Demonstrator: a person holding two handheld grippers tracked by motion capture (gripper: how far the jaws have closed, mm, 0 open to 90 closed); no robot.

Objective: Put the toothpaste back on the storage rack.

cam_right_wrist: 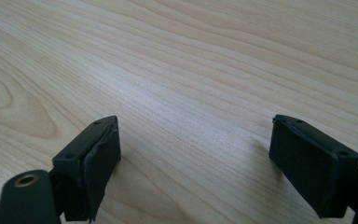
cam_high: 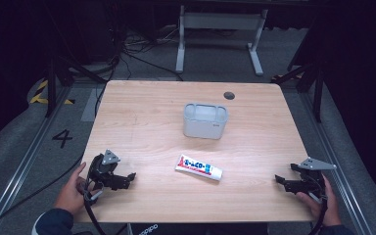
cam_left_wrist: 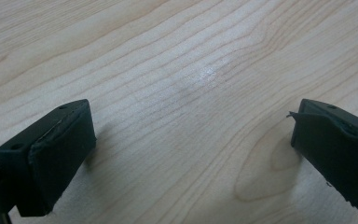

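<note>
Evidently both sets of tongs stood wide, empty: left gripper (cam_high: 127,177) lower left, right gripper (cam_high: 280,181) lower right. Tube (cam_high: 199,167) lay flat at centre, below white container (cam_high: 205,120). Best approach judged: grip tube across width, mid-body, then lift level.

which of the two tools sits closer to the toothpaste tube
The left tool: it rests just left of the toothpaste tube, while the right tool sits farther off near the table's right edge.
</note>
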